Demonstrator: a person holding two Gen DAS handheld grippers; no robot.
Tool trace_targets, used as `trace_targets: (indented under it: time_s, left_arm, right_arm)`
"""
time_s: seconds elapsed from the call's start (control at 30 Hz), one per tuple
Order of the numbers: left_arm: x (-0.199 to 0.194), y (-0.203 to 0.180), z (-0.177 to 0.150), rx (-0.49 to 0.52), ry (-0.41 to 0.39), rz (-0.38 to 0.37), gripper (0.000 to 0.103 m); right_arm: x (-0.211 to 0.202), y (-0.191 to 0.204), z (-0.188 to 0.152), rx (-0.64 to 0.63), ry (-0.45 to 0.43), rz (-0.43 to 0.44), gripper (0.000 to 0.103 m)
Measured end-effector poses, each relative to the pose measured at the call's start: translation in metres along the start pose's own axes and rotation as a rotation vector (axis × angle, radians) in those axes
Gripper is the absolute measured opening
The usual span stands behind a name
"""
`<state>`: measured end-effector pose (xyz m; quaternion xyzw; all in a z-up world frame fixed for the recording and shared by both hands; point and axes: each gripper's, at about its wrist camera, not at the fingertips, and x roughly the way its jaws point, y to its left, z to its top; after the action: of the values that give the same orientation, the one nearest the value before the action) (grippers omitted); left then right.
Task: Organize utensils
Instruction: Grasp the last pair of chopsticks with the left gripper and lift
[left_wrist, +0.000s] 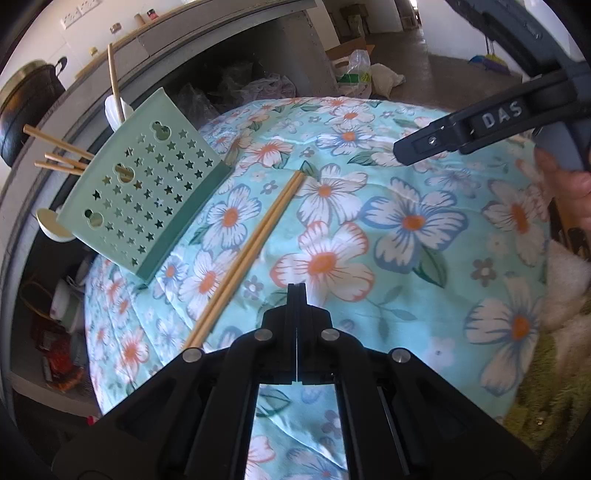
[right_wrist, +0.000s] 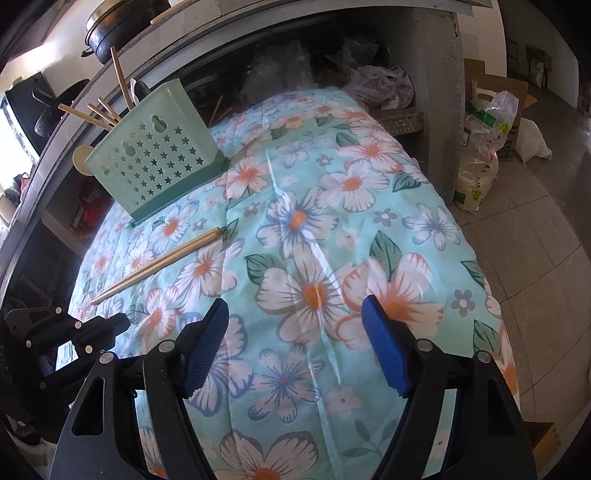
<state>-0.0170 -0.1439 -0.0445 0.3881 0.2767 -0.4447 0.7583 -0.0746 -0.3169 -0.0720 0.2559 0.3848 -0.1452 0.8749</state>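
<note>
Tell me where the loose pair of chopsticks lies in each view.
Left wrist: chopsticks left of centre, running diagonally, right of the holder.
Right wrist: chopsticks at middle left, below the holder.
Shared landmark: the green star-holed holder.

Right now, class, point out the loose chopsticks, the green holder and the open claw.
chopsticks (left_wrist: 246, 255), left wrist view, middle of the pair.
green holder (right_wrist: 155, 162), right wrist view, its star-punched wall.
right claw (right_wrist: 295, 325), right wrist view, between its blue fingertips.

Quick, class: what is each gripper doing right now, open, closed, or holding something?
Left gripper: closed, holding nothing; the chopsticks lie beside it on the tablecloth.
Right gripper: open, holding nothing.
</note>
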Motion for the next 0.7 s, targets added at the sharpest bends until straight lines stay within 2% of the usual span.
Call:
trace_targets:
  time_s: [0.2, 0.27, 0.37, 0.5, 0.7]
  left_arm:
    - [-0.008, -0.002, -0.005, -0.031, 0.006, -0.072, 0.0]
    - [-0.011, -0.004, -0.006, -0.023, -0.002, -0.076, 0.0]
    - [-0.011, -0.003, -0.003, -0.016, -0.015, -0.033, 0.001]
    - [-0.001, 0.004, 0.005, -0.002, -0.033, 0.05, 0.026]
    - [0.033, 0.01, 0.014, 0.098, -0.001, 0.169, 0.026]
  right_arm:
    - [0.0, -0.001, 0.0, 0.007, -0.002, 0.006, 0.073]
    - [0.0, -0.001, 0.0, 0.007, -0.004, 0.007, 0.073]
    - [0.0, -0.002, 0.001, 0.01, 0.001, 0.009, 0.073]
    - [0.0, -0.002, 0.001, 0.015, 0.003, 0.018, 0.073]
    - [0.001, -0.001, 0.001, 0.016, 0.007, 0.025, 0.073]
